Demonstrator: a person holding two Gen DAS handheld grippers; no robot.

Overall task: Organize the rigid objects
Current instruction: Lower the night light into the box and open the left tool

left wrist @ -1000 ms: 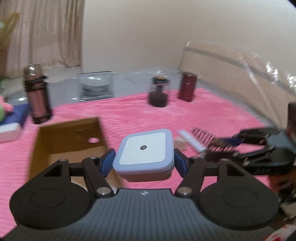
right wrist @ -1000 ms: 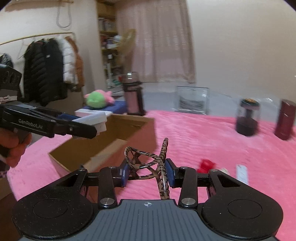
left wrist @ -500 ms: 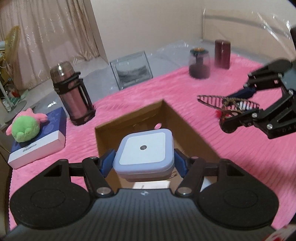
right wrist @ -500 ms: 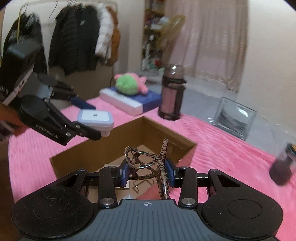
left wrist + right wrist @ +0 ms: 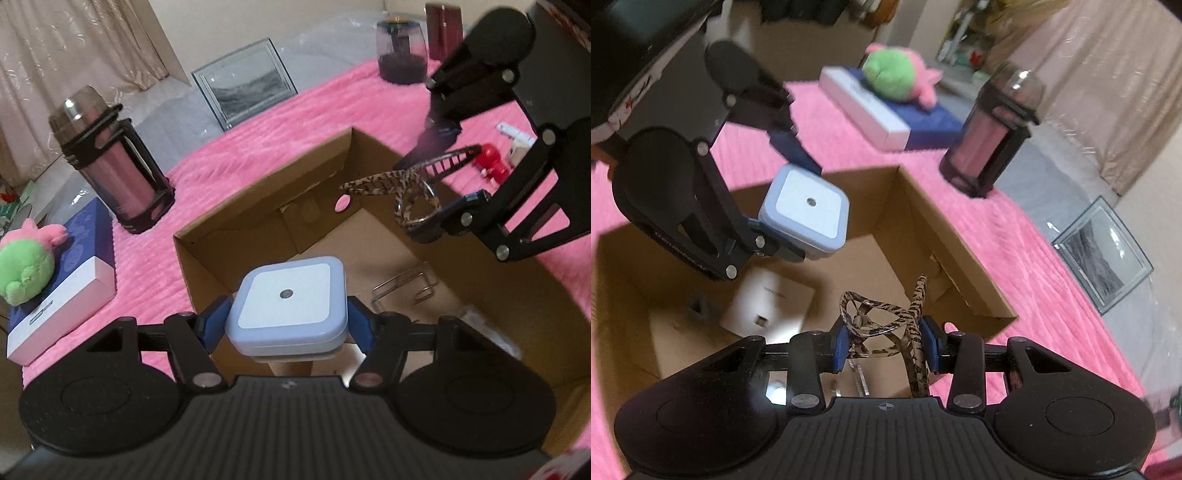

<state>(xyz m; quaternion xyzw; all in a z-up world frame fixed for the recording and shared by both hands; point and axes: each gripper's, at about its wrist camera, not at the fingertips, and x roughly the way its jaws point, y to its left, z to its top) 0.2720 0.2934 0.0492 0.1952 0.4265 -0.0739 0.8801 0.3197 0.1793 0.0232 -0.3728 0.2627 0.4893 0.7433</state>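
Pink bedding (image 5: 295,122) carries an open cardboard box (image 5: 258,221), and above it the left gripper (image 5: 288,325) clamps a pale-blue square case (image 5: 288,299) while the right gripper (image 5: 886,349) pinches a leopard-print hair claw (image 5: 882,325).

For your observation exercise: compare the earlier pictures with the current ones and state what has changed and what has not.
Both grippers moved from beside the open brown cardboard box to above its inside. Unchanged: the left gripper stays shut on the square pale-blue plastic night light, the right gripper on the leopard-print hair claw clip. Nothing released.
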